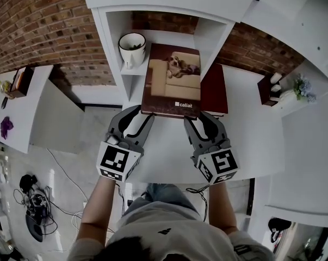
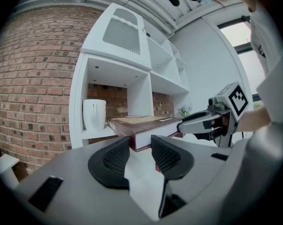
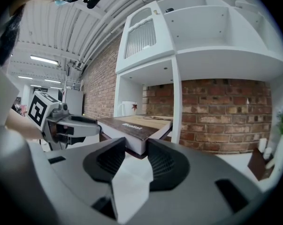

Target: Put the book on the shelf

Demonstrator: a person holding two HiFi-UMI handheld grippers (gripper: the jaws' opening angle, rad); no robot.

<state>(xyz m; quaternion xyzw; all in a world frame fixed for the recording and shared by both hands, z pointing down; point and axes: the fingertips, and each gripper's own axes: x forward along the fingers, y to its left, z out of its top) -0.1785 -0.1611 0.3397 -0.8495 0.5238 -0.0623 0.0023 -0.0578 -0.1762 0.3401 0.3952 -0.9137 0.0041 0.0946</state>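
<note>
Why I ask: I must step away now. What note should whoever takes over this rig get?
Left gripper: open, at the near left corner of the book.
Right gripper: open, at the near right corner.
Book: lying flat, far end inside the shelf compartment, right of the white mug; its near end sticks out.
Done: book partly in.
Left: probably push it fully in, then withdraw both grippers.

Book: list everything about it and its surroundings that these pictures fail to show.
Dark red book: head view, partly covered by the dog-cover book; title unseen.
Mug contents: head view, too small to name.
Dog-cover book's white lettering: head view, too small to read surely.
Shelf top: head view, cut off by the upper edge.
</note>
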